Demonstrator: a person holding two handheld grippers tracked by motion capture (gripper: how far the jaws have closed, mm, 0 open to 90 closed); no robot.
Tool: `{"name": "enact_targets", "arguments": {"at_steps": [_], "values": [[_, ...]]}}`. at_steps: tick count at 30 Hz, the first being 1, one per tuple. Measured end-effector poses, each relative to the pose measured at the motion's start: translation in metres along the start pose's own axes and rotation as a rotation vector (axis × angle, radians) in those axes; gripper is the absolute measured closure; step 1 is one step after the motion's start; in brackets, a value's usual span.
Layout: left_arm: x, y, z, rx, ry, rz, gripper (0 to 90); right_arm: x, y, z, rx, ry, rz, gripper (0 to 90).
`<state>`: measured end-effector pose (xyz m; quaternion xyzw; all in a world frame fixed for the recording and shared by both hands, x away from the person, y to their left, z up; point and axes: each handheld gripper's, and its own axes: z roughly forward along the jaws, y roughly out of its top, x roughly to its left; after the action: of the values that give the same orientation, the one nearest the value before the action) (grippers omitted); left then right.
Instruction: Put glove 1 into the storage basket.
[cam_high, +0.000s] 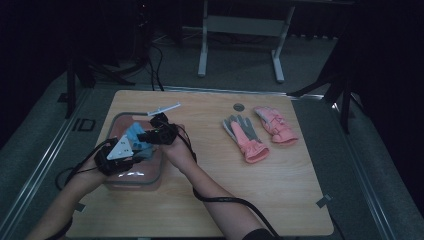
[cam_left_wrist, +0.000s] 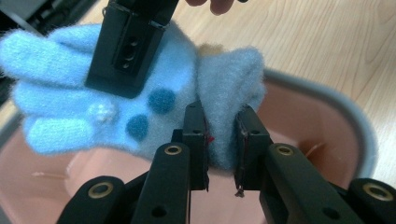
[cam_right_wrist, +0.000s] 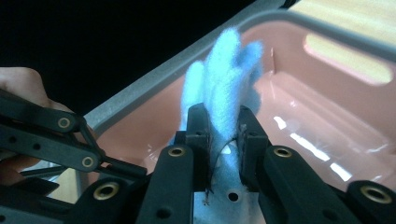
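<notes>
From the high view, a wooden table (cam_high: 280, 200) stands in a dark room. A pink bin (cam_high: 150, 177) sits on its left side. Both hands are over the bin. The left gripper (cam_high: 131, 152) and the right gripper (cam_high: 145, 136) meet there, and a blue glove (cam_high: 135, 136) is between them, just above the bin. On the right side of the table lie two more gloves, well apart from the bin: a grey and pink glove (cam_high: 245, 137) and, just beside it on the right, a pink glove (cam_high: 276, 126). A small round hole (cam_high: 238, 106) is in the table at the far side.

In the left gripper view, the left gripper (cam_left_wrist: 220, 140) has its jaws closed on the cuff end of the blue glove (cam_left_wrist: 70, 116). The glove has dark blue dots. The right gripper (cam_left_wrist: 128, 51) comes in from the top and lies against the glove. The bin (cam_left_wrist: 322, 126) is below.

In the right gripper view, the right gripper (cam_right_wrist: 223, 135) has its jaws closed on the blue glove (cam_right_wrist: 224, 84). The glove fingers stick up past the jaws. The bin (cam_right_wrist: 327, 130) is behind it.
</notes>
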<state>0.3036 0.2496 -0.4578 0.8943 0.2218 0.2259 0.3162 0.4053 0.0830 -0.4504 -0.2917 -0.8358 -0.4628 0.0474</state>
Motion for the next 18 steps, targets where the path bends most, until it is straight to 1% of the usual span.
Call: {"name": "enact_targets", "arguments": {"at_steps": [4, 6, 7, 8, 9, 10, 11, 12, 13, 14, 15, 18], "values": [[0.004, -0.005, 0.009, 0.018, -0.007, -0.018, 77.9, -0.005, -0.003, 0.012, 0.014, -0.018, 0.004, 78.8], [0.006, -0.006, 0.013, 0.027, -0.007, -0.022, 77.9, -0.01, -0.004, 0.016, 0.022, -0.024, 0.014, 78.5], [0.007, -0.006, 0.015, 0.038, -0.01, -0.028, 77.9, -0.012, -0.005, 0.019, 0.025, -0.029, 0.021, 78.4], [0.008, -0.006, 0.017, 0.05, -0.009, -0.019, 77.9, -0.014, -0.005, 0.021, 0.034, -0.034, 0.023, 78.3], [0.009, -0.005, 0.02, 0.064, -0.012, -0.02, 77.8, -0.016, -0.006, 0.022, 0.042, -0.038, 0.031, 78.1], [0.01, -0.003, 0.022, 0.085, -0.019, -0.021, 77.7, -0.017, -0.007, 0.025, 0.059, -0.062, 0.028, 78.0], [0.01, -0.002, 0.024, 0.099, -0.022, -0.012, 77.7, -0.017, -0.007, 0.025, 0.059, -0.062, 0.028, 78.0], [0.01, -0.001, 0.026, 0.113, -0.025, -0.006, 77.7, -0.017, -0.007, 0.027, 0.068, -0.075, 0.029, 77.9], [0.01, 0.0, 0.028, 0.119, -0.027, -0.005, 77.6, -0.018, -0.008, 0.029, 0.094, -0.093, 0.033, 77.5], [0.01, -0.001, 0.029, 0.121, -0.031, -0.005, 77.6, -0.018, -0.008, 0.029, 0.094, -0.093, 0.033, 77.5], [0.01, -0.002, 0.031, 0.124, -0.033, -0.009, 77.6, -0.018, -0.008, 0.031, 0.101, -0.103, 0.025, 77.4], [0.01, -0.004, 0.033, 0.118, -0.037, -0.031, 77.6, -0.017, -0.008, 0.033, 0.118, -0.115, 0.018, 77.1]]}}
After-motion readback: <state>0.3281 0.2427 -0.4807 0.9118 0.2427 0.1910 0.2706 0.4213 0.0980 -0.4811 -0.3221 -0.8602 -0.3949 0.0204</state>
